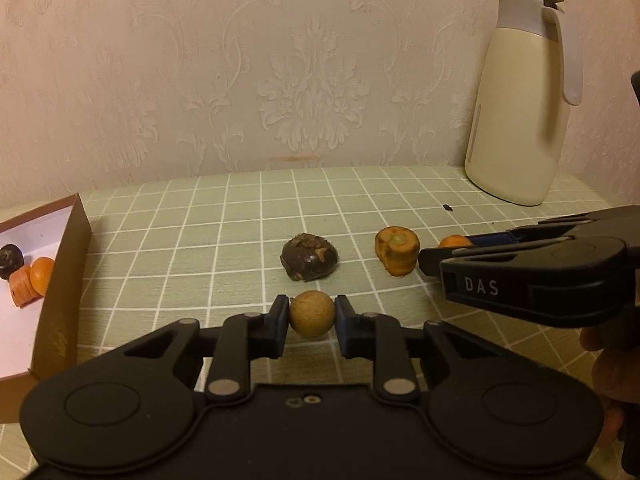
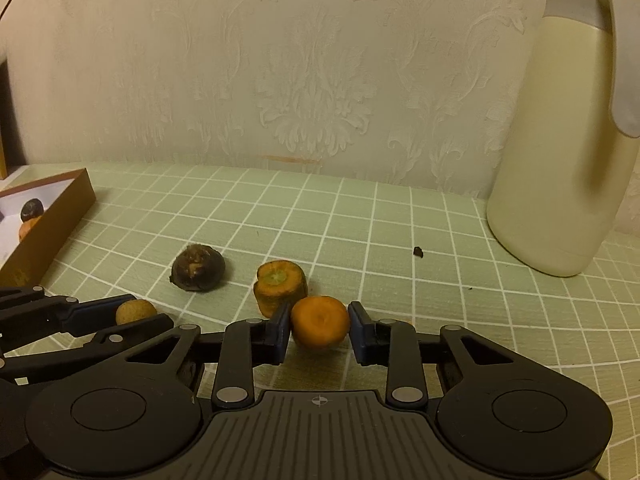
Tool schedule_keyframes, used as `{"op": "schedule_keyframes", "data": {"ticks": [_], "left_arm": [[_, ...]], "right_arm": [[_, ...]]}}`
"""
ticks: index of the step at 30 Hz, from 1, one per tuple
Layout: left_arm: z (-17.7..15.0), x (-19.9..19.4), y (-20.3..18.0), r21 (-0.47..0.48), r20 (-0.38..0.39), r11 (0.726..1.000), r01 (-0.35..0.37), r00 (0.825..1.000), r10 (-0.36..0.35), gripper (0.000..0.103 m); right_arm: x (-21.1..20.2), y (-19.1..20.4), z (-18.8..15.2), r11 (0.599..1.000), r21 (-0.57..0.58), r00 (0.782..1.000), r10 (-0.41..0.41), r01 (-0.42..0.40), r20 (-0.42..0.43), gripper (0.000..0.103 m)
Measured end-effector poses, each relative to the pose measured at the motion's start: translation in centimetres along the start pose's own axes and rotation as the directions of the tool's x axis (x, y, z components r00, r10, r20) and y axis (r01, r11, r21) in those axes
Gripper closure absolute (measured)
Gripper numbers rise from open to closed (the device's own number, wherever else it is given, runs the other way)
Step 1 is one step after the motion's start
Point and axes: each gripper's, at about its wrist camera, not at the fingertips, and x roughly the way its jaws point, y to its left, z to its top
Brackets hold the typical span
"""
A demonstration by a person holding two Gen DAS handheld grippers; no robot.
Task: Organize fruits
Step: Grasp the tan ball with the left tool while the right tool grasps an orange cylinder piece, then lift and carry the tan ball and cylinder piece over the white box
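- Your left gripper (image 1: 312,318) is nearest in its own view, its fingers (image 1: 280,322) clenched on a small round tan fruit (image 1: 312,319), which sits low over the green checked bench (image 1: 224,216).
- Your right gripper (image 2: 319,326) has its fingers (image 2: 280,328) closed around an orange carrot piece (image 2: 320,322); the left pad touches it, and the right pad sits at its edge, contact hard to judge. No earlier view is on hand to compare.
- From the left wrist view, the right gripper comes in from the right edge, with only a sliver of that orange piece showing between its fingers.
- Just beyond the held carrot piece, a second carrot chunk (image 2: 280,286) stands upright on the bench, cut face up, touching or nearly touching the held one.
- To its left lies a dark brown water chestnut (image 1: 310,257), apart from the chunk.
- At the far left, an open cardboard box (image 1: 76,236) with a white inside holds a dark chestnut, a carrot piece and a small orange fruit, bunched together.
- At the far right, a cream jug (image 1: 520,120) with a grey lid and handle stands against the patterned wallpaper (image 1: 312,80).
- A small dark crumb (image 2: 418,252) lies on the bench near the jug.
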Motion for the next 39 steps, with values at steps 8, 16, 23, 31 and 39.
{"op": "schedule_keyframes", "data": {"ticks": [8, 16, 23, 31, 39], "left_arm": [[0.1, -1.2, 0.1, 0.011, 0.004, 1.0, -0.002, 1.0, 0.002, 0.088], [0.3, -1.6, 0.3, 0.01, 0.01, 1.0, -0.004, 1.0, 0.004, 0.088], [0.7, -2.2, 0.3, 0.014, 0.029, 1.0, 0.001, 1.0, -0.002, 0.088], [1.6, -4.2, 1.4, 0.002, 0.064, 1.0, -0.017, 0.998, 0.017, 0.088], [2.7, -7.8, 2.8, -0.013, 0.118, 0.999, -0.03, 0.993, 0.031, 0.088]], "right_arm": [[-0.6, 0.1, -0.5, 1.0, -0.005, 1.0, -0.003, 0.003, -0.014, 0.072], [-0.3, -0.2, -1.3, 1.0, -0.002, 0.999, -0.004, 0.004, -0.044, 0.072], [-1.3, 0.3, -0.5, 1.0, -0.008, 1.0, 0.002, -0.002, -0.004, 0.073], [-3.8, 1.3, 1.1, 1.0, -0.016, 0.998, 0.019, -0.019, 0.055, 0.073], [-7.7, 3.3, 2.2, 0.997, -0.057, 0.991, 0.052, -0.045, 0.124, 0.073]]}}
